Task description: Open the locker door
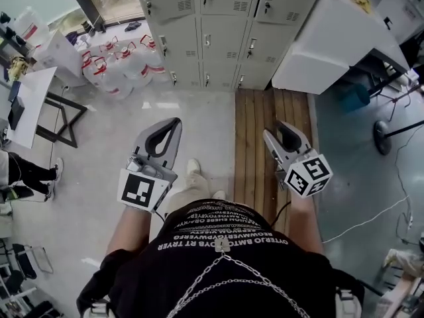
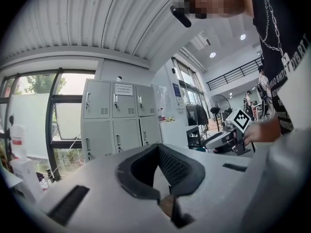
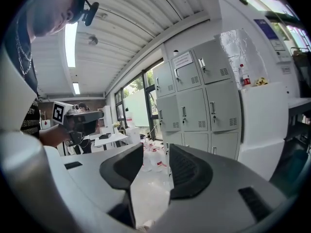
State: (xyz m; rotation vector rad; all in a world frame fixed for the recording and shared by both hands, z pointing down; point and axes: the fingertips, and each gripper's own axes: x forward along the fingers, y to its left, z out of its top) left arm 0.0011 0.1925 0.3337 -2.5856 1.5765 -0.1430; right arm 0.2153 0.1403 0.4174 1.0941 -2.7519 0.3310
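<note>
A bank of grey lockers (image 1: 205,32) with every door closed stands against the far wall, well ahead of both grippers. It also shows in the left gripper view as the lockers (image 2: 119,115) and in the right gripper view as the lockers (image 3: 194,96). My left gripper (image 1: 175,122) is held in front of my waist, its tips meeting with nothing between them (image 2: 158,147). My right gripper (image 1: 281,132) hovers over the wooden floor strip, its jaws apart and empty (image 3: 155,152). Neither gripper touches a locker.
Several water jugs (image 1: 122,65) crowd the floor left of the lockers. A white cabinet (image 1: 331,38) stands at their right. A wooden floor strip (image 1: 255,111) leads to the lockers. A black-framed table (image 1: 30,105) and another person's legs (image 1: 26,171) are at the left; a fan stand (image 1: 384,134) is at the right.
</note>
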